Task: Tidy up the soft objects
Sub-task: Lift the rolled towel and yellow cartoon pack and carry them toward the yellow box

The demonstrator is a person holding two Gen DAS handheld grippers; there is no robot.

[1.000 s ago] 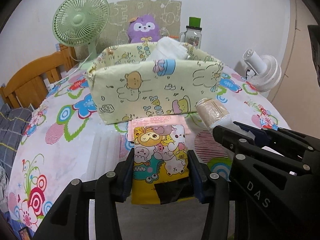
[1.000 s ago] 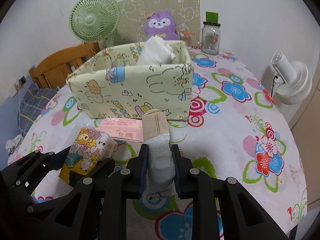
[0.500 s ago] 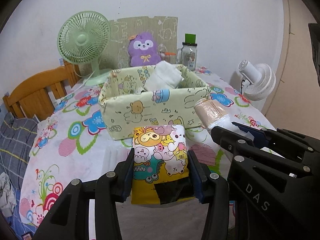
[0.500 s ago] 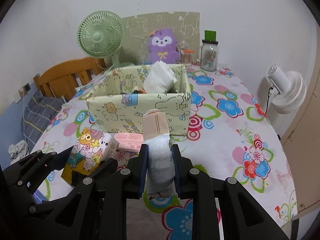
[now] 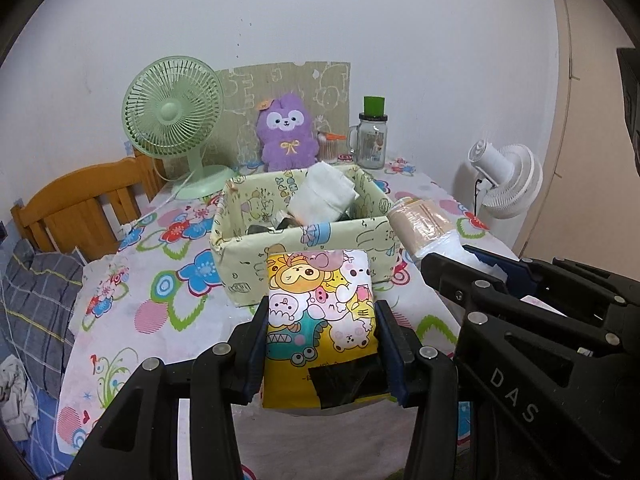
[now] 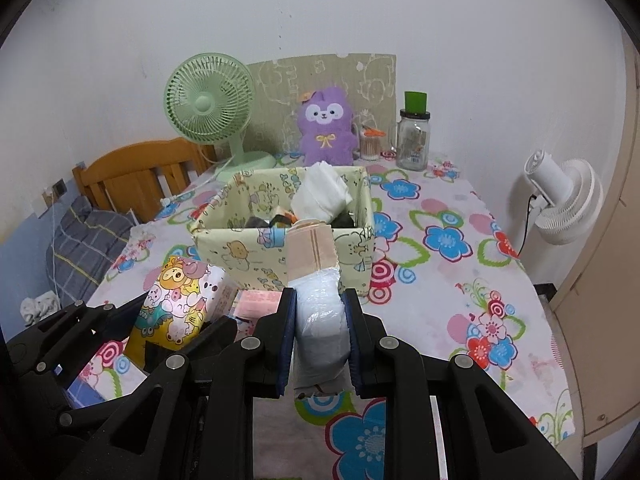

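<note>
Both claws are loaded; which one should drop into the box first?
Probably left: its cartoon pack lines up with the box's open near side. The right claw's wrapped roll faces the side filled by white cloth.

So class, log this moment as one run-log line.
left claw: shut on cartoon tissue pack | right claw: shut on wrapped roll | both short of fabric box

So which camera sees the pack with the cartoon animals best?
The left wrist view. The cartoon pack faces that camera front-on, centred between the left gripper's fingers. The right wrist view shows it at the left, angled and partly hidden by black gripper parts.
</note>
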